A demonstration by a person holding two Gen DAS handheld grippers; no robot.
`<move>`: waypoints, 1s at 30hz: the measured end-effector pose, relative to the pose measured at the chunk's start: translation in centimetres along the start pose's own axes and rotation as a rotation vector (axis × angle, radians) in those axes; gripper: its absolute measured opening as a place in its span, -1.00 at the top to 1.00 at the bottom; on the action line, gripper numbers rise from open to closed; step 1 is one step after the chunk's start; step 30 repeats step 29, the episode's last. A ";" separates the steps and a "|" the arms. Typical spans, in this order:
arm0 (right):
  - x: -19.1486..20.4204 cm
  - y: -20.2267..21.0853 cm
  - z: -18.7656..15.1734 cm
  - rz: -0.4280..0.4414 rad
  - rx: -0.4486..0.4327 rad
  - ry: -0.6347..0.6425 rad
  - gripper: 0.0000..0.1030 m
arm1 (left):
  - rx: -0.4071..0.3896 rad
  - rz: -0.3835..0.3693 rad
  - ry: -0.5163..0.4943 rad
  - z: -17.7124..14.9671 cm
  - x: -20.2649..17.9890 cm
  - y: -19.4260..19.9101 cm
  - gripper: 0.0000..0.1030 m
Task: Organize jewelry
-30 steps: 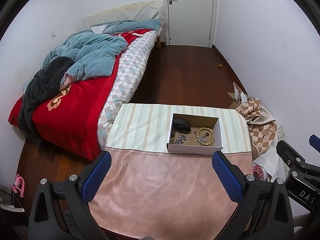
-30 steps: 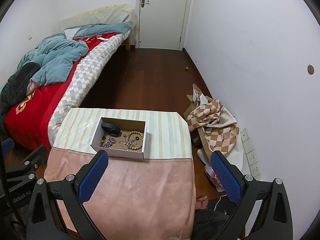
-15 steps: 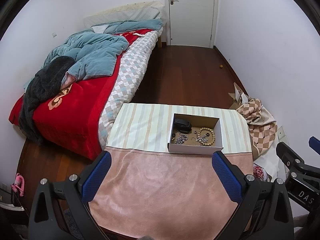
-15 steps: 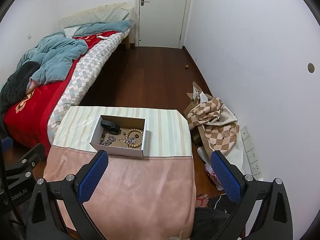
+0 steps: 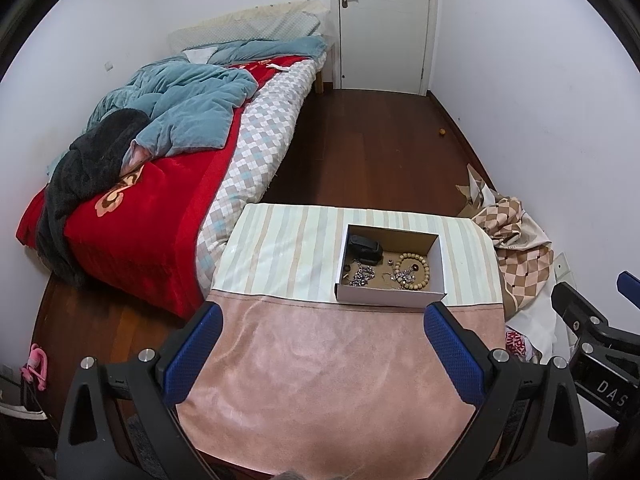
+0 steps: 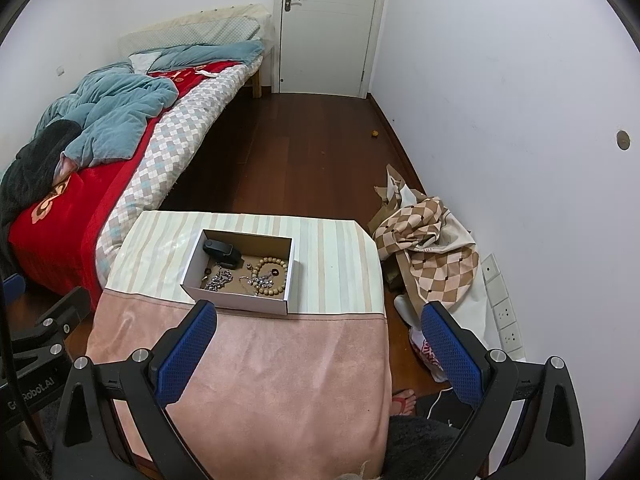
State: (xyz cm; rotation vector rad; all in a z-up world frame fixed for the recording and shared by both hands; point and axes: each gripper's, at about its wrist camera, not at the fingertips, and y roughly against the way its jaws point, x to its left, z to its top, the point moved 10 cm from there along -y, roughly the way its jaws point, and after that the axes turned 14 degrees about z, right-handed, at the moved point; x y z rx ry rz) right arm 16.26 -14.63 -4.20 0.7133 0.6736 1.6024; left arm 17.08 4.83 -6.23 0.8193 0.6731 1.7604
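Observation:
A shallow white cardboard box (image 5: 388, 295) (image 6: 240, 300) stands on the striped far half of the cloth-covered table (image 5: 304, 380) (image 6: 280, 380). Inside lie a wooden bead bracelet (image 5: 412, 272) (image 6: 273, 276), a silver chain tangle (image 5: 361, 276) (image 6: 218, 280) and a black case (image 5: 363, 247) (image 6: 222, 253). My left gripper (image 5: 322, 316) is open and empty, held above the pink near half, short of the box. My right gripper (image 6: 318, 314) is open and empty, to the right of the box's near edge.
A bed (image 5: 160, 184) with red and blue bedding runs along the left. A checked cloth pile (image 6: 428, 240) lies on the floor at the table's right, by wall sockets (image 6: 502, 312). A closed door (image 6: 328, 28) is at the far end. A foot (image 6: 402, 400) shows below.
Both views have shifted only slightly; the box sits a touch farther from the grippers. Both grippers stay open and empty.

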 end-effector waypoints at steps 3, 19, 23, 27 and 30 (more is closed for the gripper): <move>0.0 0.0 0.0 -0.001 0.002 0.001 -1.00 | 0.002 0.000 -0.002 -0.1 -0.1 0.0 -0.99; -0.4 0.0 -0.3 0.001 0.008 0.005 -1.00 | 0.000 0.001 -0.001 -0.1 -0.1 0.1 -0.99; -0.4 0.0 -0.2 0.003 0.010 0.006 -1.00 | 0.000 0.004 -0.001 0.1 -0.1 0.2 -0.99; -0.3 0.1 -0.3 0.002 0.010 0.005 -1.00 | -0.010 0.022 0.005 0.1 0.2 0.3 -0.99; -0.3 0.1 -0.3 0.005 0.010 0.007 -1.00 | -0.007 0.012 0.005 0.2 0.1 0.4 -0.99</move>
